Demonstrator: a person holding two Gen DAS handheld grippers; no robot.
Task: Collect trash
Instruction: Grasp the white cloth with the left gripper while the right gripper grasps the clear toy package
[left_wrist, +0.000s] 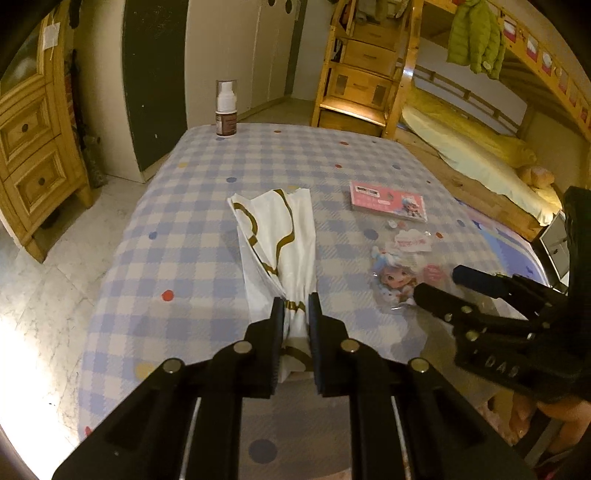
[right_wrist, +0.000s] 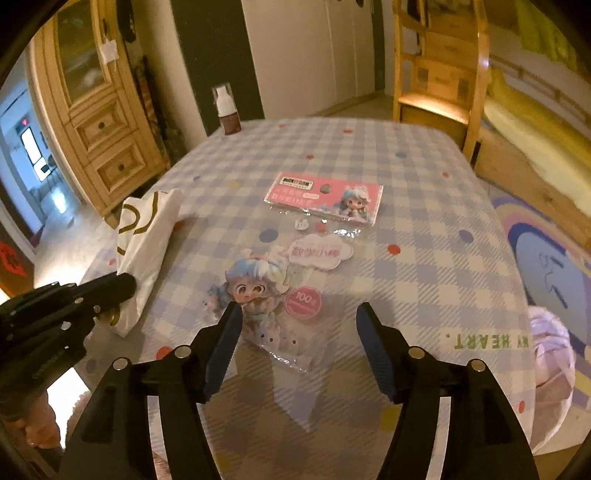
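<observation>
The left gripper (left_wrist: 296, 314) has its jaws pinched on the gathered neck of a white bag with gold trim (left_wrist: 280, 236), which lies flat on the counter (left_wrist: 192, 229) with its far end fanned away from the jaws. The counter wears a blue-and-cream checked cloth dotted with coloured spots.

To the right of the bag lies a clear plastic wrapper printed with a cartoon girl with pale blue hair (right_wrist: 258, 291). A pink round sticker on it reads "100", and a cloud-shaped label above carries pink characters, too small for me to read with confidence. The right gripper (right_wrist: 299, 332) hovers over the near end of this wrapper with its jaws spread wide, one on either side of it; whether they touch the plastic is hard to judge from here.

Further back lies a pink header card (right_wrist: 325, 197) showing the same girl, with a dark printed strip at its top whose lettering is blurred. At the far left corner of the counter stands a small pump bottle (left_wrist: 226, 110) with a brown label and clear cap.

Low on the right, beside the counter, a pale bag (right_wrist: 546, 354) hangs, and close by, green lettering seen upside down reads "MY HEART."
</observation>
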